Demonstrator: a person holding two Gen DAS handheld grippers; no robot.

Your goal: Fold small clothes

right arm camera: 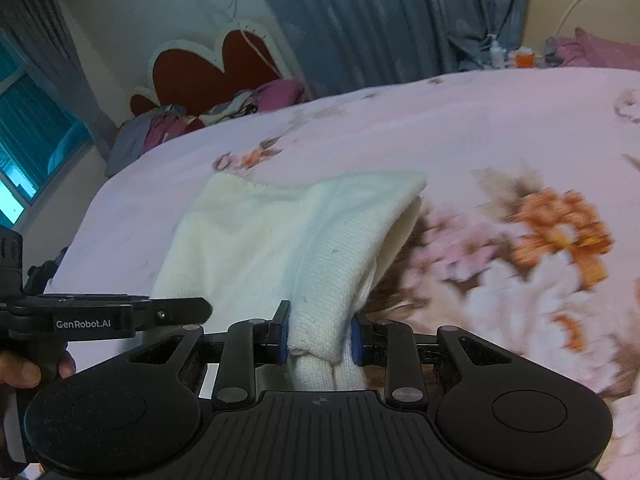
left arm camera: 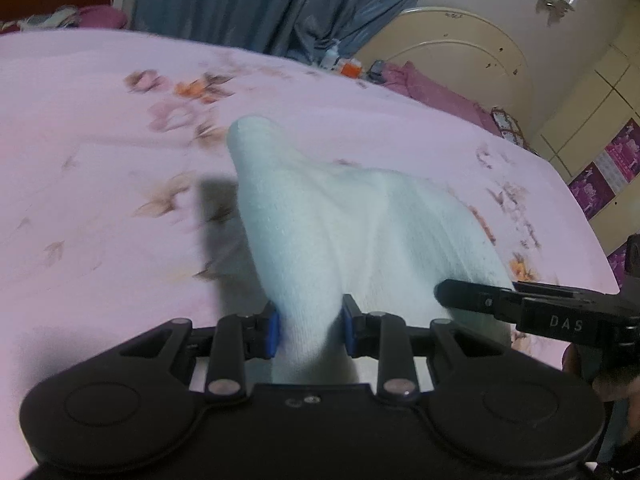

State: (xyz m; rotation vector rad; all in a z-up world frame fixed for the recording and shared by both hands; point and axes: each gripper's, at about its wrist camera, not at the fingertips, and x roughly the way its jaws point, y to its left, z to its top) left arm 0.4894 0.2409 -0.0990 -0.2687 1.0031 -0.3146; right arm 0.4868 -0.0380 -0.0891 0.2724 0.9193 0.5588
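Left gripper (left arm camera: 309, 330) clamps one edge of the white knit garment (left arm camera: 344, 224), blue pads (left arm camera: 273, 334) biting the fabric. Right gripper (right arm camera: 320, 338) pinches another edge of the same piece. The garment hangs between the two, draped out over the pink floral bedsheet (left arm camera: 100, 128), with a blue curtain (right arm camera: 380, 12) beyond the bed.

White cloth (left arm camera: 320, 232) in left gripper (left arm camera: 310, 326)
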